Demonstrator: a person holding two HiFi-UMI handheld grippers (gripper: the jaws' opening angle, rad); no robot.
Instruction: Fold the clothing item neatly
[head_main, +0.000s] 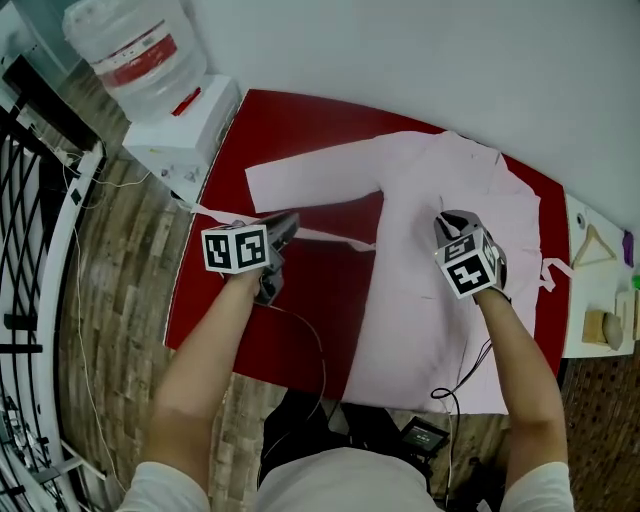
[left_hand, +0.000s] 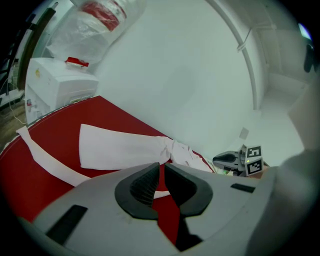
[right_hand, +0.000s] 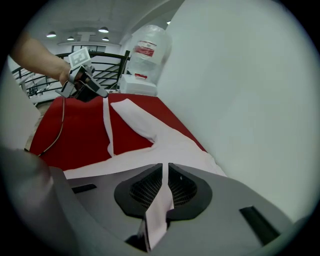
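The pale pink robe (head_main: 420, 330) lies spread on the red table (head_main: 290, 130). The right gripper (right_hand: 165, 172) is clamped on a fold of it. The left gripper (left_hand: 161, 170), jaws together on nothing, hovers over the robe's belt (head_main: 330, 237).

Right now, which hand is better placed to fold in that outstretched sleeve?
Probably the left. The left gripper hovers just beside the sleeve, over the red table, while the right gripper sits over the middle of the robe, farther off.
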